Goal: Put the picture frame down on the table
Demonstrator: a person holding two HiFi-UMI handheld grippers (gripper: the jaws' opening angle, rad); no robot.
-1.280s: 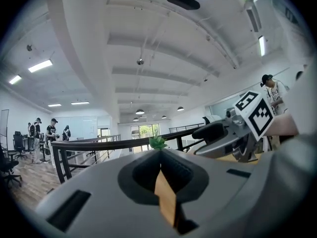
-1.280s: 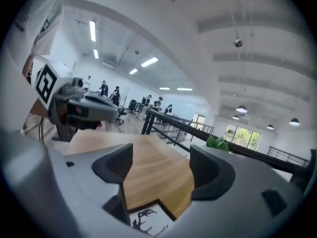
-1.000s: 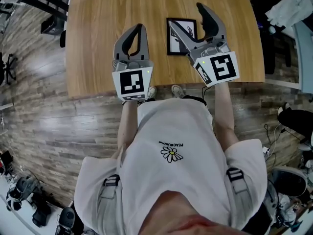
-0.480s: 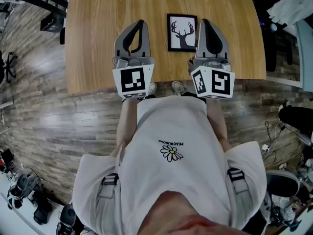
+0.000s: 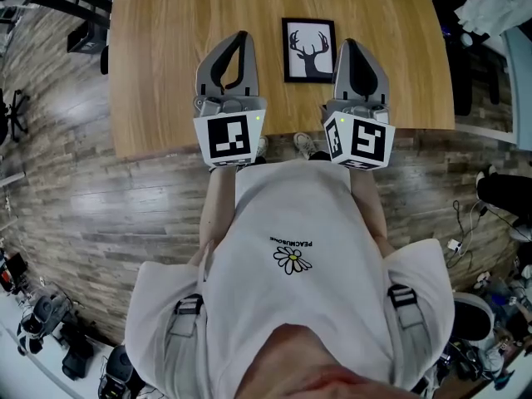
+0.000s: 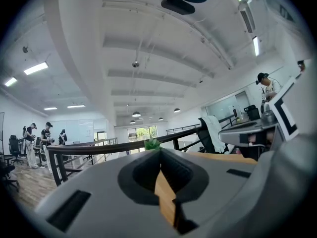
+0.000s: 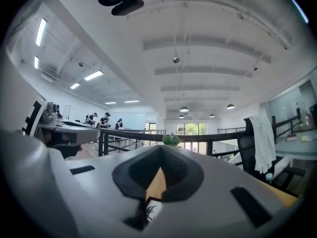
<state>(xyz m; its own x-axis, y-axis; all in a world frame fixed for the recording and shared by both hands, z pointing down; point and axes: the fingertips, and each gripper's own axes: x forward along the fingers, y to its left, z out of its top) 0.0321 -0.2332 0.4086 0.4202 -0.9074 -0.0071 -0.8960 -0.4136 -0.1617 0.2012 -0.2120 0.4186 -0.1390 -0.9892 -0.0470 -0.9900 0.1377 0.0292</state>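
The black picture frame with a deer print lies flat on the wooden table, between my two grippers and touching neither. My left gripper hovers to its left with the jaws together and nothing in them. My right gripper sits just right of the frame, jaws shut and empty. In the left gripper view the gripper shows closed tips over bare wood. In the right gripper view the gripper is closed too, and a sliver of the frame's print shows low through the gap.
The table's near edge runs just under both grippers' marker cubes. A dark chair with a white cloth stands off the table's right end. People work at desks far behind a black railing.
The right gripper stood wide open over the frame; its jaws have since shut and it has drawn back to the frame's right side. The left gripper has held still.
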